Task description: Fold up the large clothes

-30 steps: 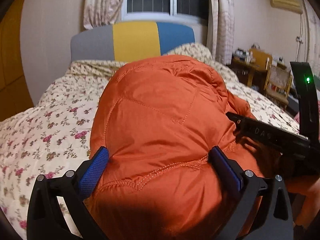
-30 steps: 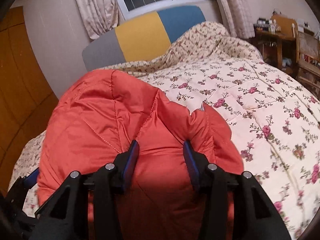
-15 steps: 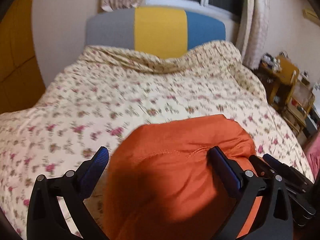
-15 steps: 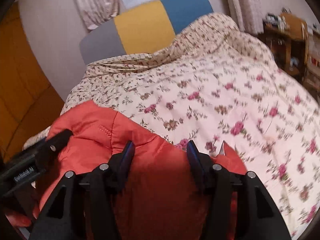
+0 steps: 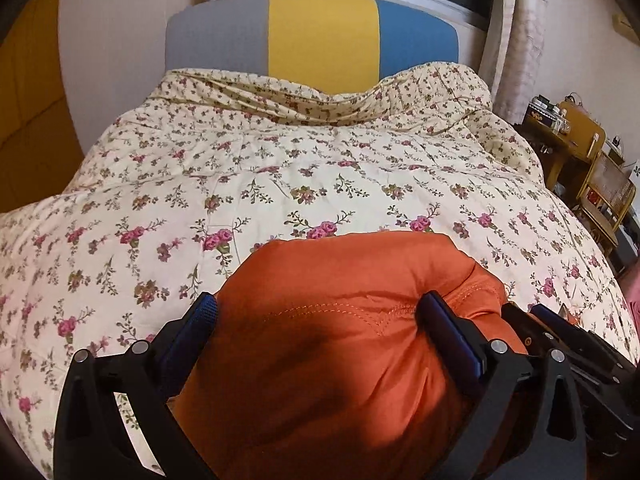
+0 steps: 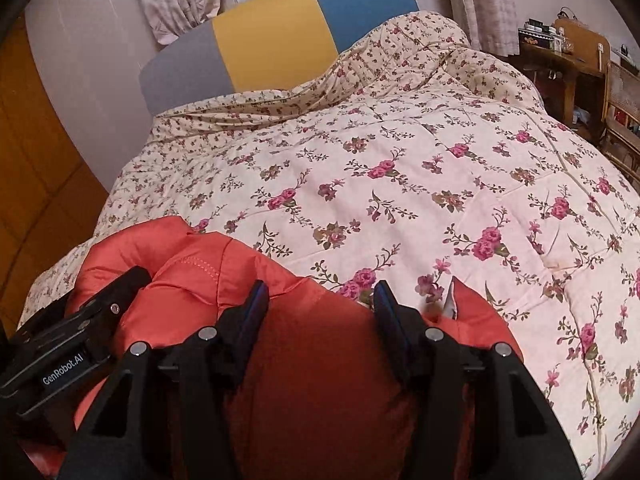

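A puffy orange jacket (image 5: 352, 280) lies bunched at the near end of a bed, on a flowered quilt (image 5: 280, 184). My left gripper (image 5: 318, 316) is shut on a thick fold of it, both blue pads pressing into the fabric. In the right wrist view the same jacket (image 6: 192, 264) fills the lower left. My right gripper (image 6: 320, 292) is shut on another fold, its fingers half apart around the padding. The left gripper's black body (image 6: 80, 340) shows at the left of that view. The jacket's lower part is hidden below both cameras.
The quilt (image 6: 400, 160) spreads to a grey, yellow and blue headboard (image 5: 320, 36) under a curtained window. A wooden desk (image 5: 568, 132) and a chair (image 5: 608, 188) stand on the right of the bed. An orange wardrobe (image 5: 28, 120) stands on the left.
The jacket, raised high and filling both views a second ago, has come down and back toward the near end of the bed with both grippers. Much more quilt shows.
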